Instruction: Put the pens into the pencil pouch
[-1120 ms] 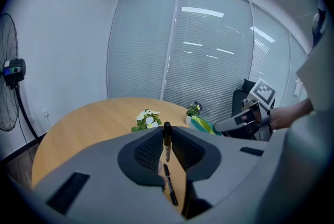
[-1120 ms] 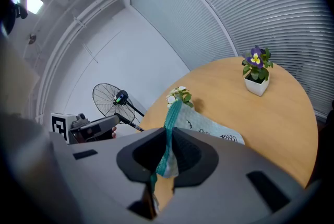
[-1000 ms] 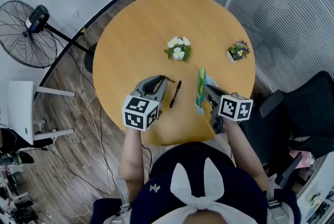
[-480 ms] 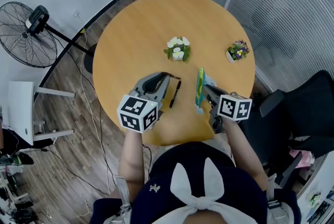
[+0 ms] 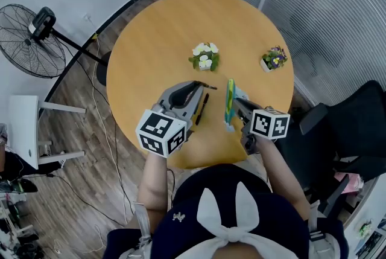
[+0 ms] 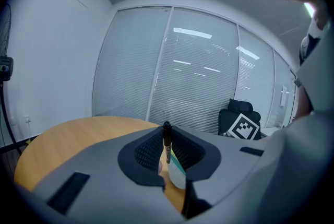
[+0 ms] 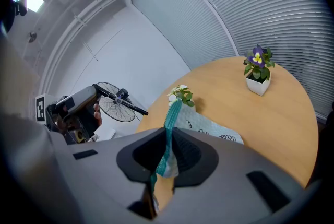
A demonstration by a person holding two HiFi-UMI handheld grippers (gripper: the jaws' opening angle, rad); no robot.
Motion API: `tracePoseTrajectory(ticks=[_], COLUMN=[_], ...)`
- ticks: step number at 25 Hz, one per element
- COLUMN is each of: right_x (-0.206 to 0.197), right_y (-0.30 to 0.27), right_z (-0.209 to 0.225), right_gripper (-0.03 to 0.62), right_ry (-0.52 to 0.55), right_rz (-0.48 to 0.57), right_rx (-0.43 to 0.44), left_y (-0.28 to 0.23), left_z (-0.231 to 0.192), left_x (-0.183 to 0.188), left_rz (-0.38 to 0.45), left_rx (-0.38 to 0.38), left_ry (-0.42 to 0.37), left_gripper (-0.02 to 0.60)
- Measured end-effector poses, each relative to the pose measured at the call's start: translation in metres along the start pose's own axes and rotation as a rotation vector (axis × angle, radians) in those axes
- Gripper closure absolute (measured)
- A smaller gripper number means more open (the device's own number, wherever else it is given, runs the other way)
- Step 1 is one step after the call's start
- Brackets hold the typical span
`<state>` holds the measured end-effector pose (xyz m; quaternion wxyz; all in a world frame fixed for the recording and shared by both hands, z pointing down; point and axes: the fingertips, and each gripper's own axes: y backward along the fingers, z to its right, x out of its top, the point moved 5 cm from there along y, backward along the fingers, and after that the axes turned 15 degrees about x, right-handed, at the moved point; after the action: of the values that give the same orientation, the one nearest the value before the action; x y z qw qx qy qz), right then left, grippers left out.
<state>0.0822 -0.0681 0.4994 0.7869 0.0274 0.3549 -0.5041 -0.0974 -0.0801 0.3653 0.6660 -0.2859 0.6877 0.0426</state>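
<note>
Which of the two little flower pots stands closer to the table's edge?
The purple-flowered pot, by the table rim; the white-flowered pot sits near the middle.

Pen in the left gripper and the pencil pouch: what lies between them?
Only bare tabletop, seen in the head view; the left gripper clamps the pen, the right gripper the pencil pouch.

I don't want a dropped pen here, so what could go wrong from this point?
The pen sits crosswise at the very tips of the left gripper, so it may pivot or slip on the way over. The right gripper pinches the pouch by its zipper edge only; no gap shows along it, so the pen could snag or miss. The white flowers stand close behind and might get knocked.
</note>
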Motion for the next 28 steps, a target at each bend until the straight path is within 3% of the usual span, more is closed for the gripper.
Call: tracePoseTrajectory(ticks=[13, 28], right_x=[0.001, -0.003], right_y=[-0.003, -0.002], right_z=[-0.003, -0.005], right_gripper=[0.553, 0.553], right_ry=[0.002, -0.01], right_rz=[-0.003, -0.004], right_rx=[0.006, 0.014], left_y=[-0.005, -0.013], left_z=[0.025, 0.052], left_x=[0.005, -0.018], left_rz=[0.016, -0.05], left_rx=[-0.075, -0.116], left_ry=[-0.014, -0.084], left_gripper=[0.52, 0.522])
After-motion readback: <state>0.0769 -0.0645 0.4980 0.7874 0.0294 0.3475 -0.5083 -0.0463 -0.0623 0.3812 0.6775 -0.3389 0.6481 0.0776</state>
